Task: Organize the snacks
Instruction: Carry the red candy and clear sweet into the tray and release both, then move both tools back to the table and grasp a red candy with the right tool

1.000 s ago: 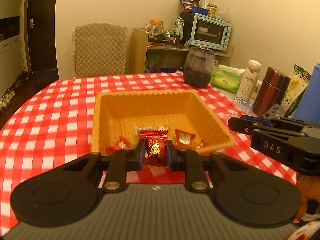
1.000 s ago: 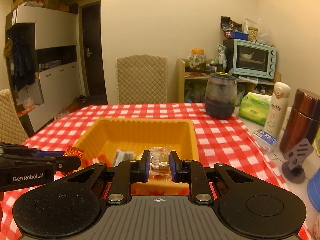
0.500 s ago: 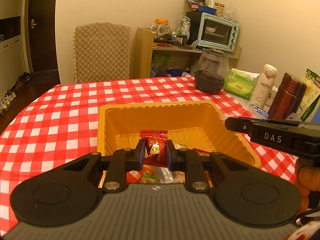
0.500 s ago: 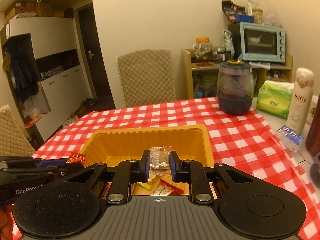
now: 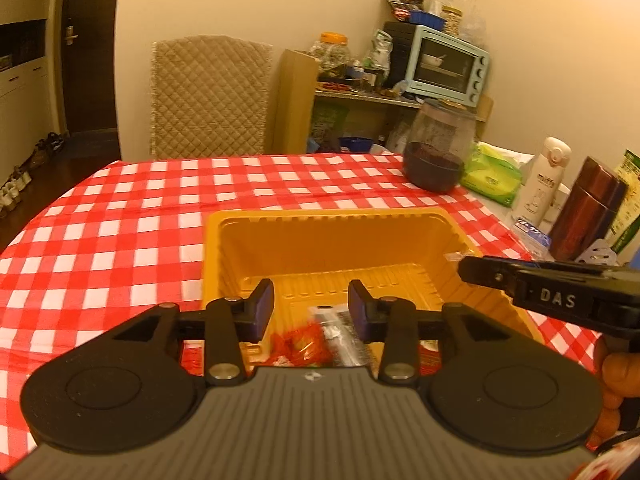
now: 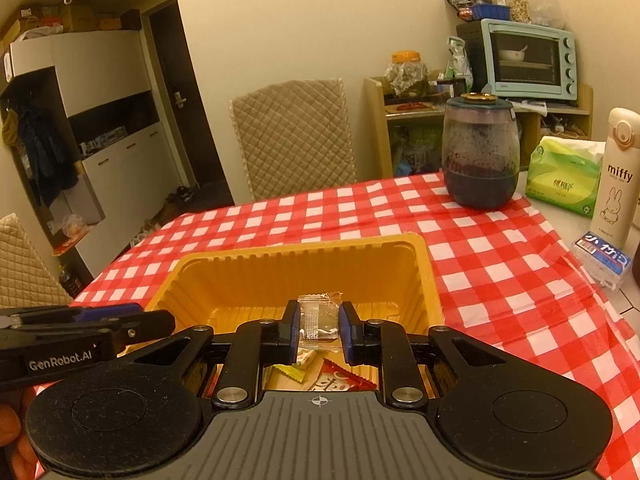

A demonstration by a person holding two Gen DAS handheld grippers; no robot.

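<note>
Over the one orange tray, the left gripper hangs spread and empty above one red snack lying inside; the right gripper pinches one clear packet.

Warm, dim amber light is bathing the room and tinting the cream wall yellow. Fisheye curvature is bending the dark doorway and darkening the frame corners. The snack wrappers inside the yellow plastic tray are looking smeared in the left wrist view.
</note>
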